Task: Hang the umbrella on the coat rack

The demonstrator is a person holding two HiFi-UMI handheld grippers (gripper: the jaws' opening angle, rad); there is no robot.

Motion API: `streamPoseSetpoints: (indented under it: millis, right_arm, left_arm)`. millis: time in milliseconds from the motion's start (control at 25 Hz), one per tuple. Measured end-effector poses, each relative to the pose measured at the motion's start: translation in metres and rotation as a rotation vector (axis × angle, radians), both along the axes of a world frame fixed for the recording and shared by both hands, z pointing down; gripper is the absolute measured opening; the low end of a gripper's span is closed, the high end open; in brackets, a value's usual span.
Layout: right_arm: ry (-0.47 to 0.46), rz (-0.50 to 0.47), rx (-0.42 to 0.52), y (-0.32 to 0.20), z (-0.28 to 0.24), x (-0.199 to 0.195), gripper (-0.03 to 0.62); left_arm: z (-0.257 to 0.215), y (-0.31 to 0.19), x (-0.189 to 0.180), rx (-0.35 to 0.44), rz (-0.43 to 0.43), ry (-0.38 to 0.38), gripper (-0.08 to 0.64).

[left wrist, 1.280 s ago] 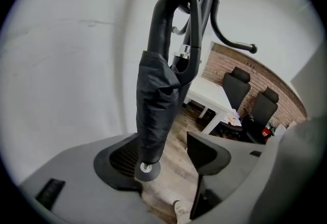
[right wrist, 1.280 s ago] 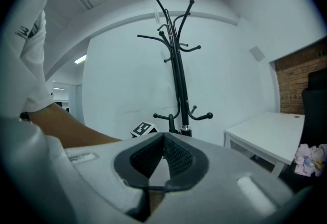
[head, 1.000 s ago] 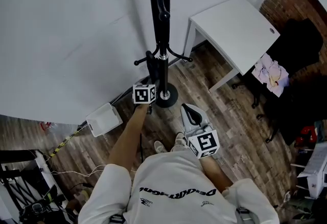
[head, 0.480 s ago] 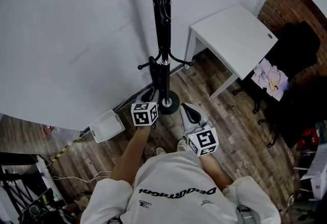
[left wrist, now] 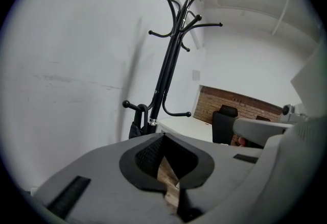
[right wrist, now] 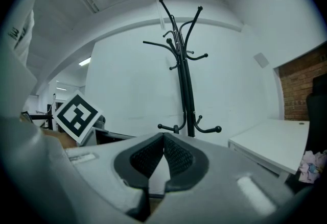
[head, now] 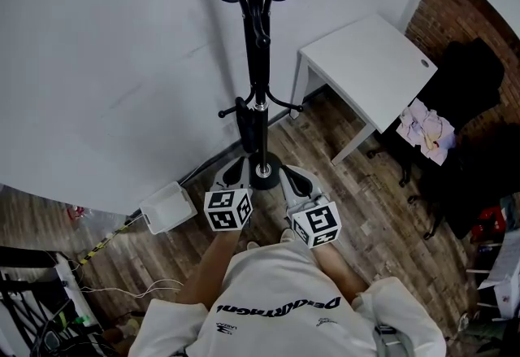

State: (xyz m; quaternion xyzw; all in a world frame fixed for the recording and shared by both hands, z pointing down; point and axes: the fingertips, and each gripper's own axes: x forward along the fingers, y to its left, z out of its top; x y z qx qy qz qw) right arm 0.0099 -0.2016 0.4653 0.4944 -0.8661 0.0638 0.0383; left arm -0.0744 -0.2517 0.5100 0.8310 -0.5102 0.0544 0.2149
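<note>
A black coat rack [head: 258, 63] stands against the white wall, and both gripper views show it too [left wrist: 171, 59] [right wrist: 184, 80]. A folded black umbrella [head: 247, 126] hangs by its handle from a low hook on the rack's left side; in the left gripper view the umbrella [left wrist: 136, 128] hangs free of the jaws. My left gripper [head: 233, 173] is shut and empty, a short way in front of the rack's base. My right gripper [head: 295, 176] is beside it, jaws together with nothing between them [right wrist: 163, 138].
A white table [head: 366, 54] stands right of the rack, with a dark chair [head: 463, 87] and crumpled cloth [head: 426, 126] beyond it. A white box [head: 166, 207] and cables lie on the wooden floor at left. The rack's round base [head: 264, 174] lies between the grippers.
My left gripper has pulled back from the umbrella at the low hook towards my body, and its jaws have shut. The umbrella stays on the hook. The right gripper has kept still.
</note>
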Motion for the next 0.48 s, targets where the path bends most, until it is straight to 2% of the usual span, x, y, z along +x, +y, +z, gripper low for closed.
streamPoseSetpoints:
  millis: [240, 480]
  right_arm:
    - [-0.003, -0.001, 0.014, -0.003, -0.005, -0.001, -0.002]
    - [0.003, -0.009, 0.035, -0.006, -0.009, -0.006, -0.003]
  left_arm:
    - [-0.029, 0.018, 0.001, 0.079, -0.014, -0.016, -0.003]
    - [-0.038, 0.030, -0.003, 0.140, -0.043, -0.058, -0.003]
